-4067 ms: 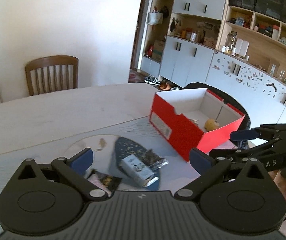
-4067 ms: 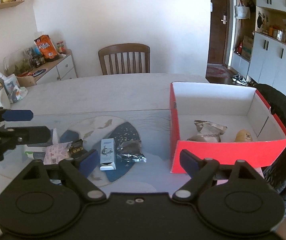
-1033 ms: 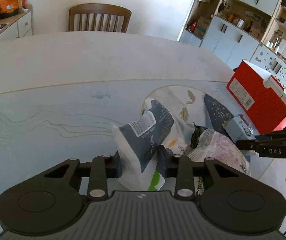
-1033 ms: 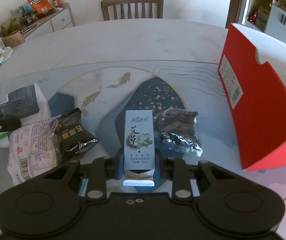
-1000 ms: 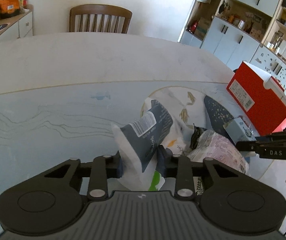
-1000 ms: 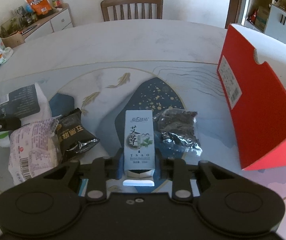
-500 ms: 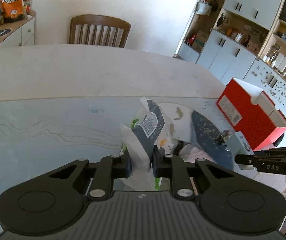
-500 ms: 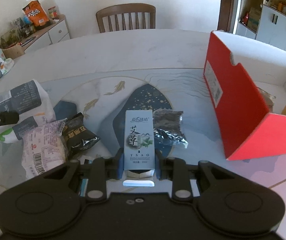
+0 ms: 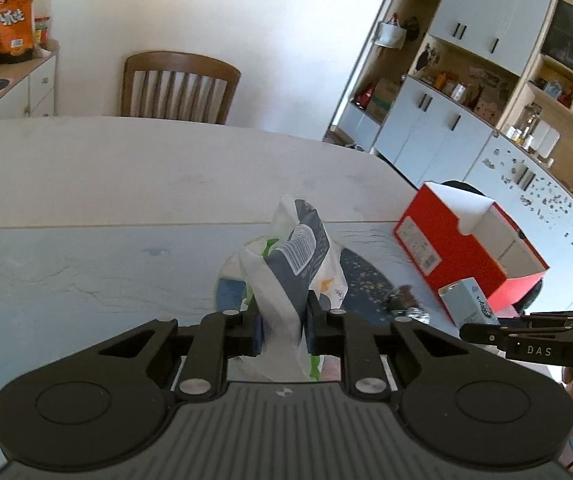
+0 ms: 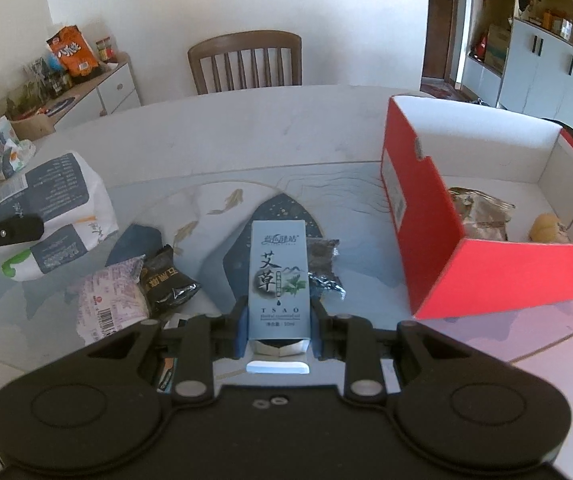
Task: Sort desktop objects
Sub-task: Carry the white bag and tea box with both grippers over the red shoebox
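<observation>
From the left wrist view, the left gripper (image 9: 282,330) is pinching the white-and-grey bag (image 9: 292,264) at centre frame, jaws pressed into its soft sides; the red box (image 9: 458,240) is sitting right of centre.

From the right wrist view, the right gripper (image 10: 276,330) is clamping the pale blue carton (image 10: 278,276) at lower centre. It is probably best carried over the box wall at right before its jaws let go.
</observation>
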{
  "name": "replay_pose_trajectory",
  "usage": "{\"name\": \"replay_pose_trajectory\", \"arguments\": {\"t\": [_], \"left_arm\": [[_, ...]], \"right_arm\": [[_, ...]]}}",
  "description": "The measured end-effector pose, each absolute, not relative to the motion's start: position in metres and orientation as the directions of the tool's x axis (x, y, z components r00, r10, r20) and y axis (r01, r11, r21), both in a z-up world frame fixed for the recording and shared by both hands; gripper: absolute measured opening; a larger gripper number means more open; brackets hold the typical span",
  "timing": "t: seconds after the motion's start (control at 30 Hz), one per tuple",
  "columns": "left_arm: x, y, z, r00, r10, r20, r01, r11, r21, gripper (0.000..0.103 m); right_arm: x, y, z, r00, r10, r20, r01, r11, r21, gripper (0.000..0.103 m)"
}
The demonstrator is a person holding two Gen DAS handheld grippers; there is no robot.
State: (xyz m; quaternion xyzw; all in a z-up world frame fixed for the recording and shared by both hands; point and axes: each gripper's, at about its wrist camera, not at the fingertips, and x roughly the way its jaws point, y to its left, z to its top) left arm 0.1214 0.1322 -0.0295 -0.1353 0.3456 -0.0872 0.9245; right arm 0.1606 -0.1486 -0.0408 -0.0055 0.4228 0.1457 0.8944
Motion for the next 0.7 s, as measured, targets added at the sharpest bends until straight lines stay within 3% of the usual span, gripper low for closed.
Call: {"name": "replay_pose_trajectory", "arguments": {"t": [0.7], "left_arm": [[0.139, 0.021, 0.007, 0.714, -0.377, -0.591, 0.266, 0.926, -0.269, 0.018]], "right_arm": [[0.151, -0.222, 0.004, 0.671, 0.221, -0.707, -0.203, 0.973, 0.111, 0.027]]}}
